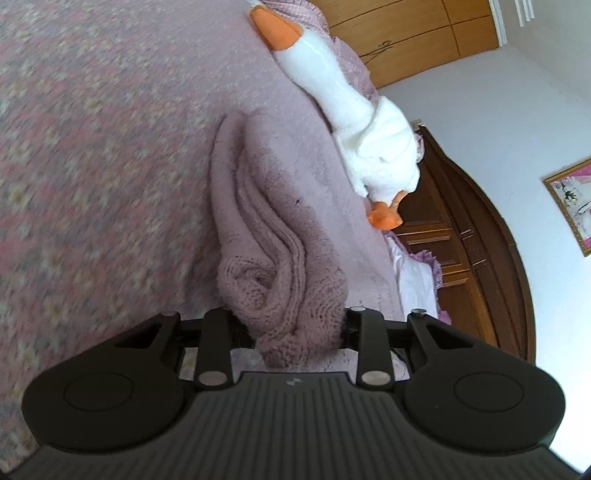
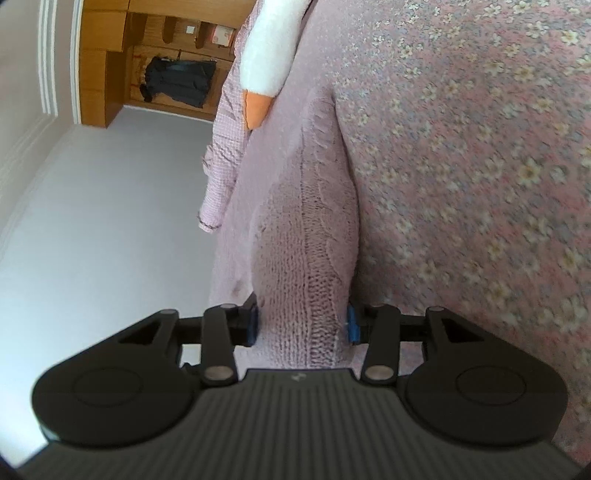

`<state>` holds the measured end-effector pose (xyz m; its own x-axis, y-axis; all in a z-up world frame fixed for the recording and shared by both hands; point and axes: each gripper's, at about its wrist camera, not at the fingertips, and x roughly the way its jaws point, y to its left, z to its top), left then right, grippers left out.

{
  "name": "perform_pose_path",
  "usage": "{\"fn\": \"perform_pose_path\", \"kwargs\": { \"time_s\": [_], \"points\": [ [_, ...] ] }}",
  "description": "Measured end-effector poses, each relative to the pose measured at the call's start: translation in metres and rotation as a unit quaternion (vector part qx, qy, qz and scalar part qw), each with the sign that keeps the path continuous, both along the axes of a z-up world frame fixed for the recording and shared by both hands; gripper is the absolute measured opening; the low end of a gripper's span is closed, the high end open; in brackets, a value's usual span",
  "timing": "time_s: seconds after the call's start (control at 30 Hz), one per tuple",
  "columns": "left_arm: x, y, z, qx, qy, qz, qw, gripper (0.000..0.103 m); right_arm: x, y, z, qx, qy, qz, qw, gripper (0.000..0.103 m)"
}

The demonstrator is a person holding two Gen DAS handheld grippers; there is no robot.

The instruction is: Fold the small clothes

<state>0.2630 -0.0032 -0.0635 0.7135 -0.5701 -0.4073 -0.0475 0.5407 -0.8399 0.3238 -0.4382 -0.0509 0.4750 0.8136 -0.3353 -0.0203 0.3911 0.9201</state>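
Observation:
A small pink cable-knit sweater (image 1: 266, 229) lies bunched in folds on the bed, stretched between both grippers. In the left wrist view, my left gripper (image 1: 295, 328) is shut on one bunched end of the knit, and its fingertips are hidden by the wool. In the right wrist view, the same pink sweater (image 2: 306, 236) runs away from me as a long roll. My right gripper (image 2: 302, 325) is shut on its near end, with a blue pad (image 2: 351, 325) showing on either side of the fabric.
The floral pink bedspread (image 1: 92, 166) fills one side of each view. A white plush goose (image 1: 354, 122) with orange feet lies along a lilac fleece blanket (image 1: 295, 110). A dark wooden headboard (image 1: 476, 236), a wardrobe (image 1: 406, 33) and a checked pink garment (image 2: 221, 147) are beyond.

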Motion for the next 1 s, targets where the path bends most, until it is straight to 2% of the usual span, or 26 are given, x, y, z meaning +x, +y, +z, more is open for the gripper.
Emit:
{"fn": "perform_pose_path", "kwargs": {
  "time_s": [0.1,0.17,0.2,0.3,0.37,0.53,0.63,0.67,0.7,0.73,0.77,0.9,1.0],
  "points": [
    [-0.011,0.007,-0.008,-0.003,-0.001,0.001,1.0,0.047,-0.01,-0.002,-0.001,-0.018,-0.008,-0.005,1.0,0.053],
    [-0.021,0.015,-0.004,-0.002,0.003,0.008,1.0,0.053,-0.016,-0.007,0.003,-0.027,-0.011,-0.008,1.0,0.057],
    [-0.027,0.019,0.001,0.004,0.002,0.014,0.9999,0.06,-0.018,-0.01,0.005,-0.033,-0.016,-0.005,0.999,0.058],
    [-0.04,0.031,0.022,0.049,-0.018,0.053,0.9972,0.077,-0.02,-0.017,0.007,-0.041,-0.023,-0.006,0.999,0.059],
    [-0.037,0.034,0.037,0.083,-0.039,0.079,0.9926,0.084,-0.021,-0.022,0.005,-0.035,-0.019,-0.008,0.999,0.059],
    [0.021,0.024,0.047,0.117,-0.047,0.068,0.9896,0.087,-0.017,-0.015,0.011,-0.048,-0.021,-0.001,0.999,0.058],
    [0.063,0.015,0.048,0.147,-0.054,0.084,0.9841,0.086,-0.013,-0.01,0.01,-0.052,-0.022,0.003,0.998,0.058],
    [0.076,0.011,0.049,0.156,-0.058,0.084,0.9824,0.085,-0.012,-0.009,0.009,-0.051,-0.021,0.005,0.998,0.058],
    [0.085,0.009,0.05,0.166,-0.06,0.084,0.9807,0.068,-0.011,-0.008,0.009,-0.052,-0.021,0.008,0.998,0.058],
    [0.094,0.005,0.05,0.176,-0.056,0.083,0.9792,0.029,-0.01,-0.007,0.009,-0.052,-0.022,0.01,0.998,0.058],
    [0.1,0.002,0.051,0.192,-0.046,0.077,0.9773,0.016,-0.009,-0.007,0.009,-0.053,-0.022,0.013,0.998,0.058],
    [0.116,-0.005,0.058,0.219,-0.064,0.058,0.972,0.011,-0.005,-0.006,0.009,-0.051,-0.021,0.02,0.998,0.058],
    [0.128,-0.003,0.063,0.218,-0.074,0.057,0.9714,0.009,-0.005,-0.005,0.009,-0.054,-0.024,0.021,0.998,0.058]
  ]
}}
